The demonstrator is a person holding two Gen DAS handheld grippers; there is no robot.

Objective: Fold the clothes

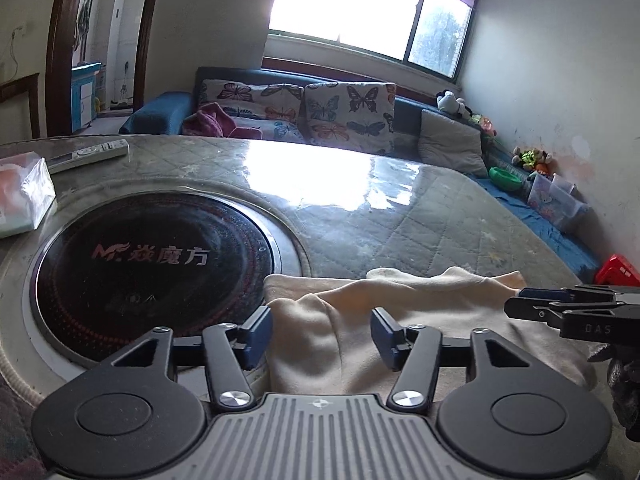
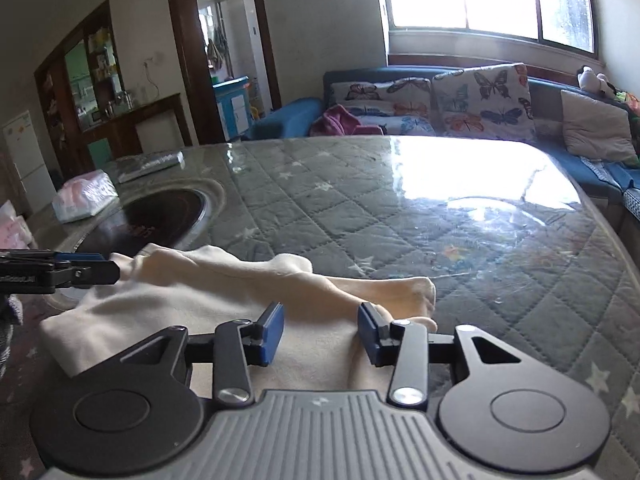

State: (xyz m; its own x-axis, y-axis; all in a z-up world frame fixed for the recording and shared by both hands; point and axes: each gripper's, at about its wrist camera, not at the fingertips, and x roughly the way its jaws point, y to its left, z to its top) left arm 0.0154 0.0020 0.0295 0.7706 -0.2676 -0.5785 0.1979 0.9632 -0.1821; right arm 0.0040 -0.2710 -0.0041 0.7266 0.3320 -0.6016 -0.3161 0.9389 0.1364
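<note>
Hovering over the cream-coloured soft fabric garment [image 1: 360,320], the left tool [image 1: 321,336] stands with its blue pads apart, nothing pinched between them; the cloth lies rumpled on the grey quilted surface under clear plastic [image 1: 400,216], its left edge overlapping the round black glass heater plate [image 1: 152,260]. To fold well, I judge each tool should close on a single edge layer, then lift together, level. Left view count: one garment, one heater plate, one white remote control [image 1: 88,154]. In the right view, the right tool [image 2: 321,334] is likewise parted, empty, above the garment's [image 2: 180,304] right end. Count: one garment, two tools, one plastic-wrapped tissue pack [image 2: 86,196].
</note>
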